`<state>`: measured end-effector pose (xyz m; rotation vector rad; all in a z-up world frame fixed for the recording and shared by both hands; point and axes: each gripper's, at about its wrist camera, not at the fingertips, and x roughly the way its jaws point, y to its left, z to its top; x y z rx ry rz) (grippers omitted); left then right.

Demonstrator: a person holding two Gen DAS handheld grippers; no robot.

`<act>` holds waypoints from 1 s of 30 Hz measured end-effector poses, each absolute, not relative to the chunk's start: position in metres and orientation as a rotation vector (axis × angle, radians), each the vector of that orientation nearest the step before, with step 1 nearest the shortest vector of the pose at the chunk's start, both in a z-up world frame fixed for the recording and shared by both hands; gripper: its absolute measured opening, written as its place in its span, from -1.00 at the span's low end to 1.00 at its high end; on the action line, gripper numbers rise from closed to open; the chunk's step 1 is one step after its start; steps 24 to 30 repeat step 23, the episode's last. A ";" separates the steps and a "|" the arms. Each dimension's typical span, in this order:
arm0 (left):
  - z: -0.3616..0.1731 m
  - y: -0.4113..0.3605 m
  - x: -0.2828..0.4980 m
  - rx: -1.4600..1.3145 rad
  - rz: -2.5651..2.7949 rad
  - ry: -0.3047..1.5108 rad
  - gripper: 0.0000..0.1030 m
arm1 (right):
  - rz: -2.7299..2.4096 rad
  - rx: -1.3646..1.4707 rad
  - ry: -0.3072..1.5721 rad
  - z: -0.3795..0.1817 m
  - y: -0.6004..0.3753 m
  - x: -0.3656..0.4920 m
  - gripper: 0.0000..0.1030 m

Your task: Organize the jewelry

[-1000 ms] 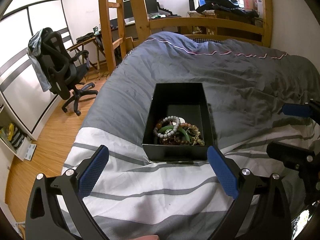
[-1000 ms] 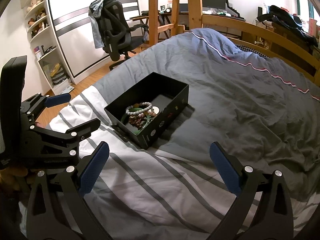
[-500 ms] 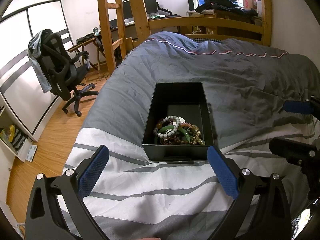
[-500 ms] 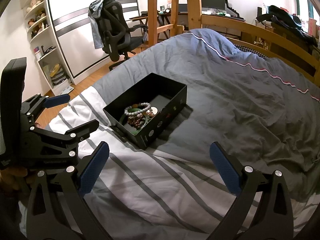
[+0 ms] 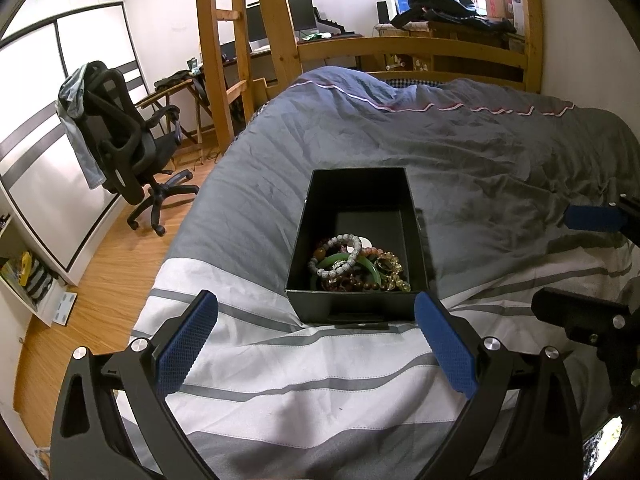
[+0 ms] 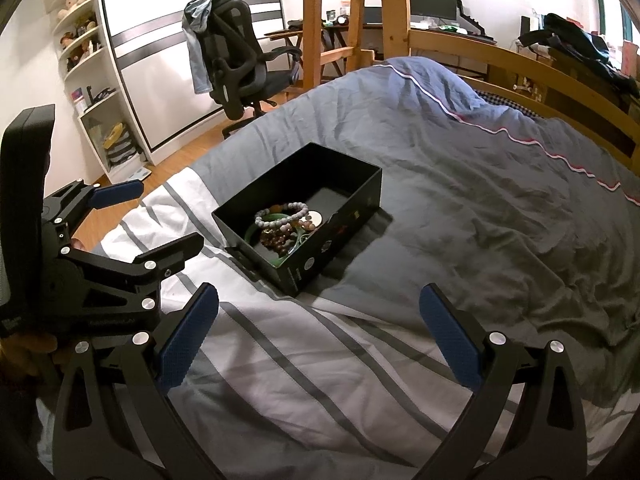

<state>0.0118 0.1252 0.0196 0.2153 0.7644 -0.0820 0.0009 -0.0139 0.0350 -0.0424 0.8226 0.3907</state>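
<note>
Matt black box on creased cloth duvet; glossy beaded bracelets inside

A bed covered by a rumpled grey duvet, its near end white with grey stripes. Sitting right on the duvet is an open black box, straddling the line where grey cloth meets white. Beyond the box the duvet humps up toward the wooden bed rail.
</note>
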 end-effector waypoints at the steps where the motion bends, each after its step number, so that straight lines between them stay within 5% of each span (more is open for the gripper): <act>1: 0.020 0.125 0.012 0.216 -0.082 0.764 0.89 | 0.390 -0.042 0.823 0.035 -0.014 0.001 0.93; 30: 0.021 0.126 0.013 0.226 -0.096 0.772 0.89 | 0.393 -0.043 0.825 0.033 -0.011 0.001 0.93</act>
